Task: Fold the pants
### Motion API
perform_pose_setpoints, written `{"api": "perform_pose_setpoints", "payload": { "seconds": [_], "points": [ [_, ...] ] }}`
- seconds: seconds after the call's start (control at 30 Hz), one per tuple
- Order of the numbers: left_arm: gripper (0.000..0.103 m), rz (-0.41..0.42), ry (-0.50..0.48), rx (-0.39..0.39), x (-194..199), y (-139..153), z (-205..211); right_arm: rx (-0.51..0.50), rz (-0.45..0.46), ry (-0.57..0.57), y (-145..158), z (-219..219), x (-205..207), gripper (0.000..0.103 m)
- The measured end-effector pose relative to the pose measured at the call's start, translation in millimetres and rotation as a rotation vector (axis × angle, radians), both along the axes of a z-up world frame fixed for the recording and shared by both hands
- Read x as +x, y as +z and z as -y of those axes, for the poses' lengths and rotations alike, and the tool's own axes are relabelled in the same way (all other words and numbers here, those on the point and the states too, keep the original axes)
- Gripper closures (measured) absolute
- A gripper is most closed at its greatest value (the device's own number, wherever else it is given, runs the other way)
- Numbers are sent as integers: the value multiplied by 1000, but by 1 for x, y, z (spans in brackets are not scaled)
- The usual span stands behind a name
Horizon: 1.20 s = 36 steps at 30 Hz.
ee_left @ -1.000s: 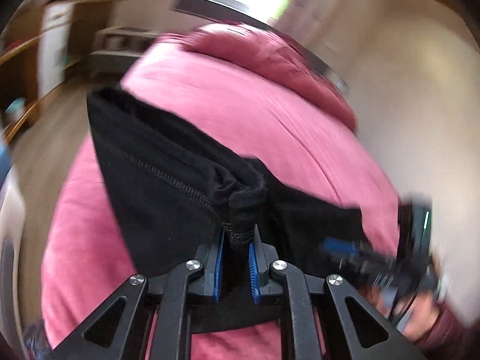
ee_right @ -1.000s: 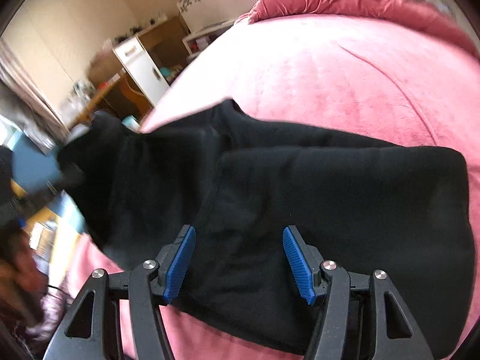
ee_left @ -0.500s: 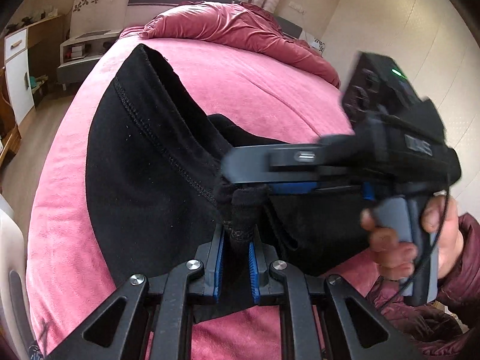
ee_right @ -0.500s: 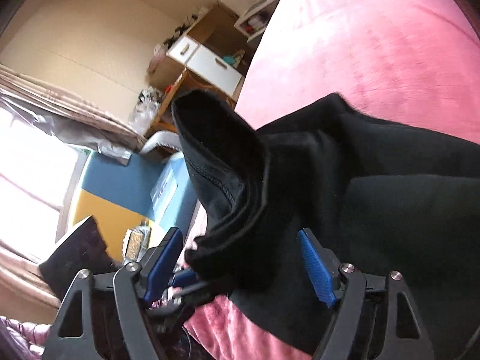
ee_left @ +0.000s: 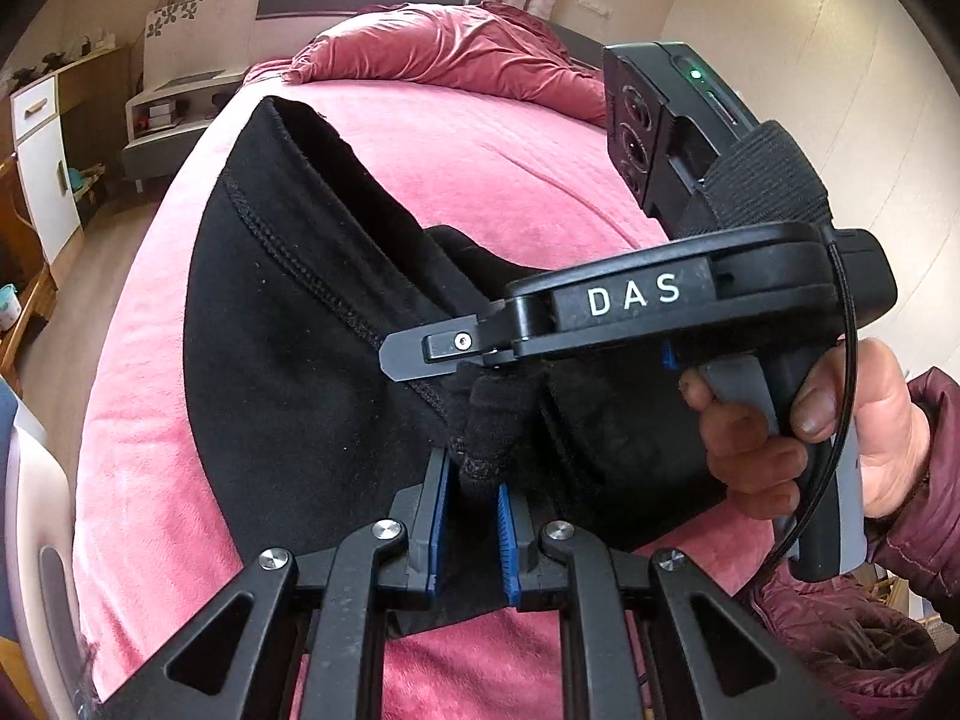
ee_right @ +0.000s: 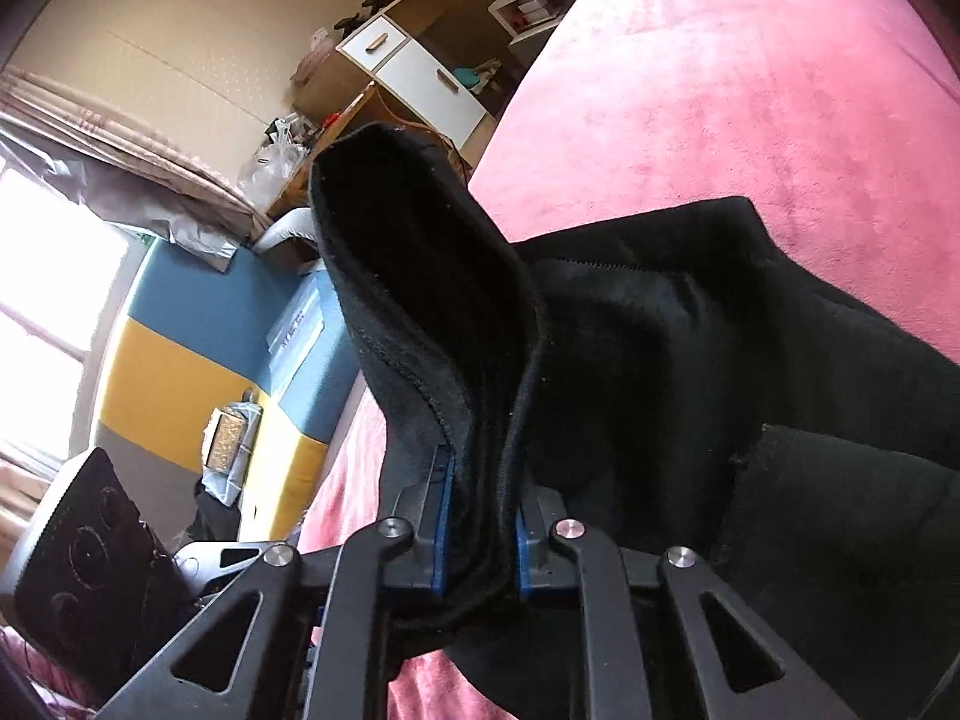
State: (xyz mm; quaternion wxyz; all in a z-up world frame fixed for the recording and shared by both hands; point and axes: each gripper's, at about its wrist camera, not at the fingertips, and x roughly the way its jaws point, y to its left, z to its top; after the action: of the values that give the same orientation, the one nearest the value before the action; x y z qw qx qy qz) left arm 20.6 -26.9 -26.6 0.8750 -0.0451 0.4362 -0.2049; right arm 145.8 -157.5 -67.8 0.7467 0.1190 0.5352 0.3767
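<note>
Left wrist view: left gripper (ee_left: pixel 470 531) at bottom centre, jaws nearly closed and pinching a bunched edge of the black fleece pants (ee_left: pixel 288 372). Pants lie on the pink plush bed (ee_left: pixel 468 138), stitched hem lifted toward upper left of frame. Right gripper (ee_left: pixel 414 354) comes in from the right, held by a hand (ee_left: pixel 840 438) in a maroon puffer sleeve (ee_left: pixel 924 504); its tip sits on the same fabric bunch just above the left jaws. Crumpled maroon duvet (ee_left: pixel 456 54) at top centre.

Right wrist view: right gripper (ee_right: pixel 480 531), jaws have just been closing, now clamped on a folded pants edge (ee_right: pixel 660 360) between the blue pads. White-drawer wooden cabinet (ee_right: pixel 414 72) at top centre; contents unclear.
</note>
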Motion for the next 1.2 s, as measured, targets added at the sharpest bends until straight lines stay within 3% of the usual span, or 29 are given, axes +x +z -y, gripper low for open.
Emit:
{"api": "perform_pose_setpoints", "payload": {
  "seconds": [0.1,0.33,0.5,0.6,0.67,0.73,0.83,0.97,1.07,1.2],
  "points": [
    [88,7,2,22,-4,2,6,3,2,-1,-1,6,-1,88],
    [74,8,6,36,-9,8,9,0,-11,-36,-1,21,-2,88],
    [72,5,8,52,-16,11,11,-19,-1,-35,0,21,-4,88],
    [71,0,7,43,-22,14,6,-17,0,-39,1,22,-4,89],
    [71,-22,7,-15,-25,16,-6,-9,-6,-45,1,20,-5,89],
    [71,-49,50,-64,-26,18,-26,22,-18,-48,2,23,-7,89],
    [71,-97,187,-125,-23,13,-69,44,-21,-53,5,28,-10,89],
    [71,-152,334,-118,-21,-3,-110,91,-19,-62,13,33,-16,89],
    [70,-180,376,-150,-19,-9,-120,112,1,-55,24,32,-23,89],
    [70,-189,358,-156,-13,-11,-114,137,33,-50,41,33,-31,89]
  ]
}}
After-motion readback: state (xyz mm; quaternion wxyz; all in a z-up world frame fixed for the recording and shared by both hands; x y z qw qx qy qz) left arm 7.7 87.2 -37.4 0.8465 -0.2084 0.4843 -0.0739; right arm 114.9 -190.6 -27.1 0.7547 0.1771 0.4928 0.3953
